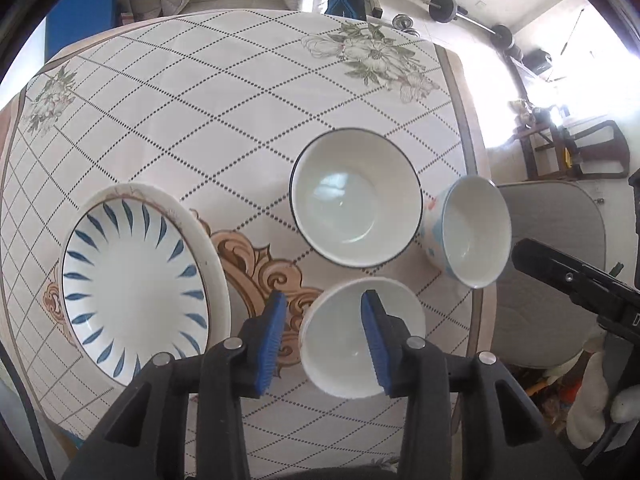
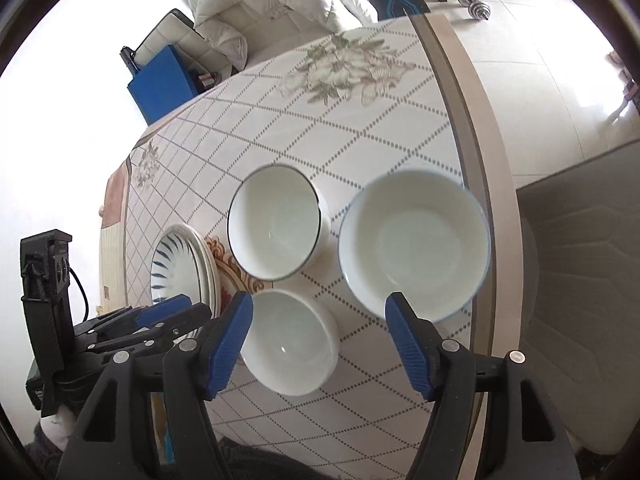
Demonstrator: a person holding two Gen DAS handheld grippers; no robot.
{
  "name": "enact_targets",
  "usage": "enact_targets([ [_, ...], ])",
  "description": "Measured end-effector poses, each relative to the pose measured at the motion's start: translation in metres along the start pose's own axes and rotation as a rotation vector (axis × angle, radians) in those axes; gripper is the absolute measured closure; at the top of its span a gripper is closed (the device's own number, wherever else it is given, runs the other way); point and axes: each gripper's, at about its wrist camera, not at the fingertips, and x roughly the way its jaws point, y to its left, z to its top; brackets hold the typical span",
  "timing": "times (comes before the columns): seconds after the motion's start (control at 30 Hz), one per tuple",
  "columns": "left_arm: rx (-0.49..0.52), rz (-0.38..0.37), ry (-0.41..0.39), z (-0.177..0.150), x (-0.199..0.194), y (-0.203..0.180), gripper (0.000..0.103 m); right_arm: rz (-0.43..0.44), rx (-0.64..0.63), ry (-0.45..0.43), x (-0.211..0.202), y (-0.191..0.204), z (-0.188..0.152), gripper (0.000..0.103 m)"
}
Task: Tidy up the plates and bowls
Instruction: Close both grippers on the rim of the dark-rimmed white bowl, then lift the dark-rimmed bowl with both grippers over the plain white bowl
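Hovering above the surface (image 1: 240,92), both tongs stand spread and pinch nothing: the left tongs (image 1: 324,340) straddle the near rim of the plain white bowl (image 1: 352,356) without pressing it, and the right tongs (image 2: 320,344) hang wide over the gap between that bowl and the blue-rimmed bowl (image 2: 416,240).

Risks, as I judge them: the blue-rimmed bowl sits at the right of the right wrist frame, close to the surface's edge, so a sideways nudge could send it off. A pad dropping onto a rim instead of beside it could tip a bowl. The dark-rimmed bowl (image 1: 356,200) stands just beside the other two, so lifting one carelessly may knock a neighbour.

Stacked plates (image 1: 140,292), the top one with blue petal strokes, rest at lower left of the left wrist frame.

A diamond-patterned floral cloth covers the surface. Beyond it are a pale sofa (image 2: 280,12), dumbbells (image 2: 476,4) on a tiled floor, and a grey chair seat (image 1: 548,272).
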Motion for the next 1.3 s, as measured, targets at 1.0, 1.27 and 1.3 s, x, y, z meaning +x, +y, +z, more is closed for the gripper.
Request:
enact_targets([
  [1.0, -0.112, 0.022, 0.175, 0.061, 0.085, 0.012, 0.094, -0.048, -0.177, 0.375, 0.168, 0.021, 0.106, 0.088],
  [1.27, -0.085, 0.042, 0.151, 0.073, 0.067, 0.005, 0.094, -0.037, -0.101, 0.361, 0.162, 0.013, 0.105, 0.091],
  [1.3, -0.083, 0.045, 0.149, 0.075, 0.065, 0.004, 0.094, -0.033, -0.095, 0.358, 0.160, 0.013, 0.105, 0.091],
])
